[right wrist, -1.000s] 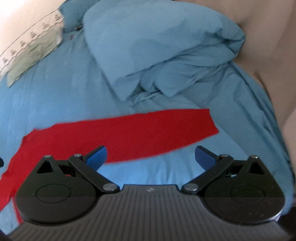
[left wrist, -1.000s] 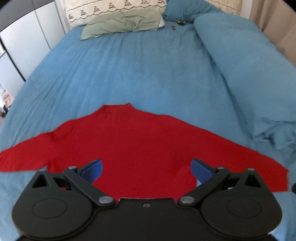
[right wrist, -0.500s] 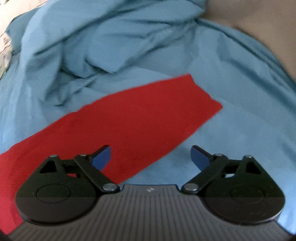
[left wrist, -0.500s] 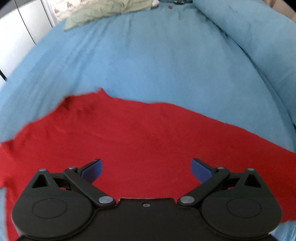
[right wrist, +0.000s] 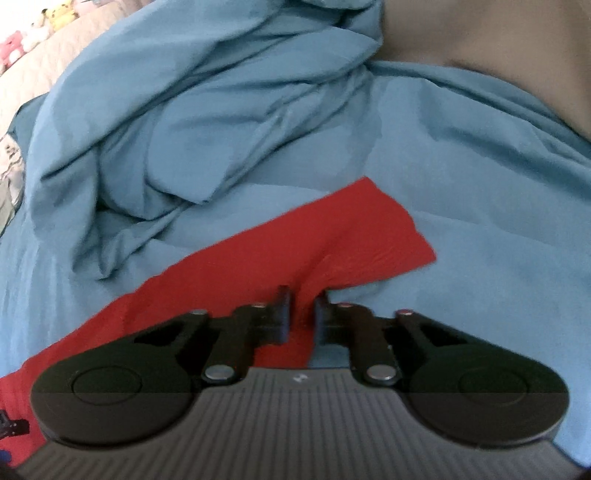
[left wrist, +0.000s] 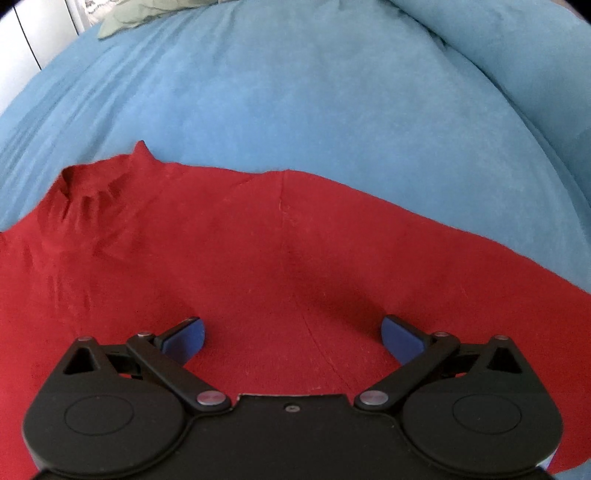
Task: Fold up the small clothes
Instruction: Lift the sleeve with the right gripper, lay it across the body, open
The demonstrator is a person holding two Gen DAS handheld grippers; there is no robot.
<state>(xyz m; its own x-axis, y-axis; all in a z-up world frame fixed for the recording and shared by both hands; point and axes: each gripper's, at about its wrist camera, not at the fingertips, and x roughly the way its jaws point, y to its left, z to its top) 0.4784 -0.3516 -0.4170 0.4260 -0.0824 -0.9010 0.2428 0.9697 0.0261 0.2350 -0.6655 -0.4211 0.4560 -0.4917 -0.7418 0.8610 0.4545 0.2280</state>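
Apparently right gripper (right wrist: 302, 314) pinches the red sweater's (left wrist: 258, 258) sleeve (right wrist: 332, 240); left gripper (left wrist: 291, 336) gapes.

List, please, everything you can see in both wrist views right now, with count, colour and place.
Red long-sleeved top: one, red, spread flat on the bed; its sleeve end is pinched.
Bed sheet: one, blue, under the top.
Duvet: one, blue, bunched beyond the sleeve.
Pillow: one, pale green, far end of the bed.
Plush toys: several, pink and yellow, upper left corner, blurred.
Left gripper: one, black with blue pads, open over the top's body.
Right gripper: one, black, shut on the sleeve.
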